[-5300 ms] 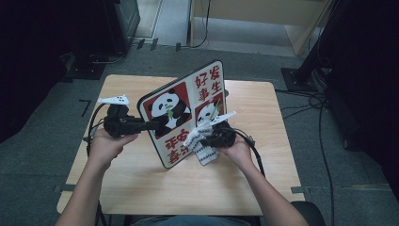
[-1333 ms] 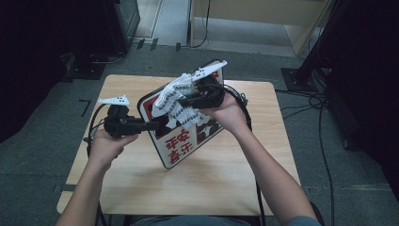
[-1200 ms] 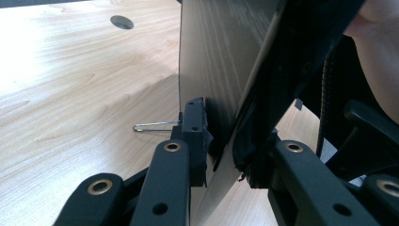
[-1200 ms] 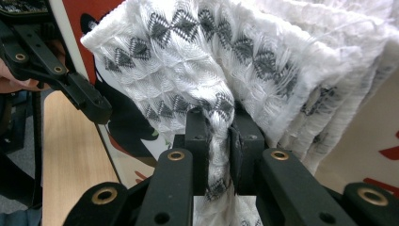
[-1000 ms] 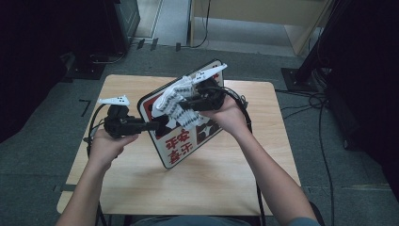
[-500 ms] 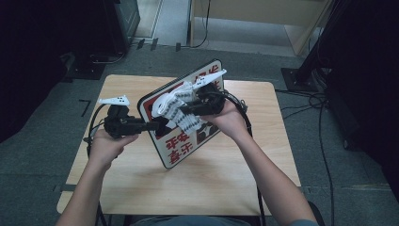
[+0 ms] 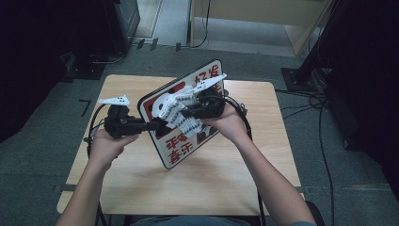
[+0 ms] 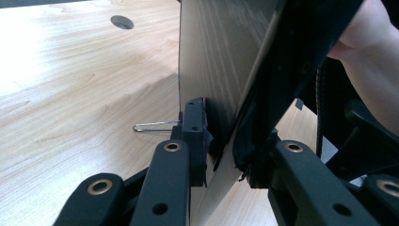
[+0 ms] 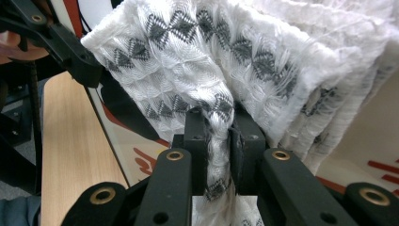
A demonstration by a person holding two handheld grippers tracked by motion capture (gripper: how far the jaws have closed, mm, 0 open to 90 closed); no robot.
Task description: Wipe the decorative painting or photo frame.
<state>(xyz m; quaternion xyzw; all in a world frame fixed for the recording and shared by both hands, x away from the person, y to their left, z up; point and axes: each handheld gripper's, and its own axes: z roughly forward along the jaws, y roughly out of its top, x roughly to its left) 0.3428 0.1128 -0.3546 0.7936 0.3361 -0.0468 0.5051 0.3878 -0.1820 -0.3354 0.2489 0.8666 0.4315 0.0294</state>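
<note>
Nearest the person, the left hand-held gripper (image 7: 157, 126) is clamped on the lower left edge of the printed board (image 7: 181, 149), holding it tilted above the wooden surface (image 7: 141, 188); in the left gripper view its pads (image 8: 195, 136) pinch the thin board (image 8: 211, 56) edge-on. Just beyond, the right hand-held gripper (image 7: 186, 113) is closed on a fold of the white patterned cloth (image 7: 176, 106), which lies bunched against the board's printed face; the right gripper view shows the cloth (image 9: 226, 70) squeezed tight between the jaws. The step looks like wiping the board, so it would go best with the left grip kept steady as a brace, the cloth pressed flat rather than by its pinched ridge, and strokes run across the face so the board does not twist out of the clamp. No container is on the surface; a wire clip (image 8: 155, 125) lies beyond the board
</note>
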